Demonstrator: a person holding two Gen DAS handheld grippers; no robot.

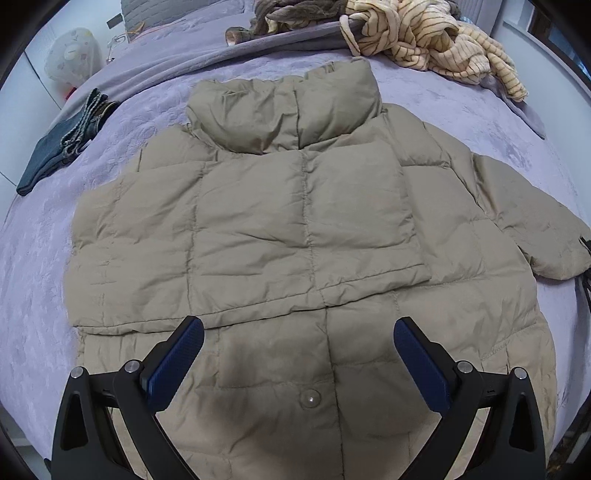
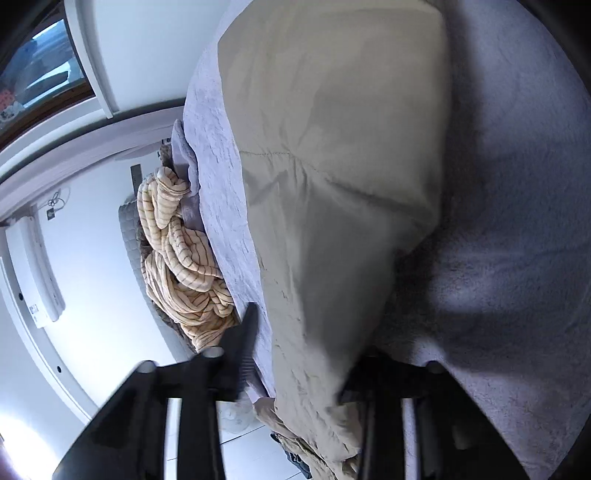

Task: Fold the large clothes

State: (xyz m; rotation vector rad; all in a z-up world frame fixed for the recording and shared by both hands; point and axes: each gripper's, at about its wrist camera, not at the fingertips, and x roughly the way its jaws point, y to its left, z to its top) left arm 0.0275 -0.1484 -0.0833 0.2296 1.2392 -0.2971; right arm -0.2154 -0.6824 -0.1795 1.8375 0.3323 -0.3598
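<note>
A tan padded jacket is spread flat across the middle of the bed, collar toward the far edge, one side already folded over the front. The left gripper is held above the jacket's near hem — fingers wide apart, nothing between them. The right gripper is clamped on the jacket's sleeve near the bed's side edge. A striped garment is heaped at the far edge.

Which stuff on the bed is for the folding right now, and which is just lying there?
For the job:
jacket
left hand-held gripper
right hand-held gripper

Just lying about:
striped garment
jeans
brown clothes
</note>
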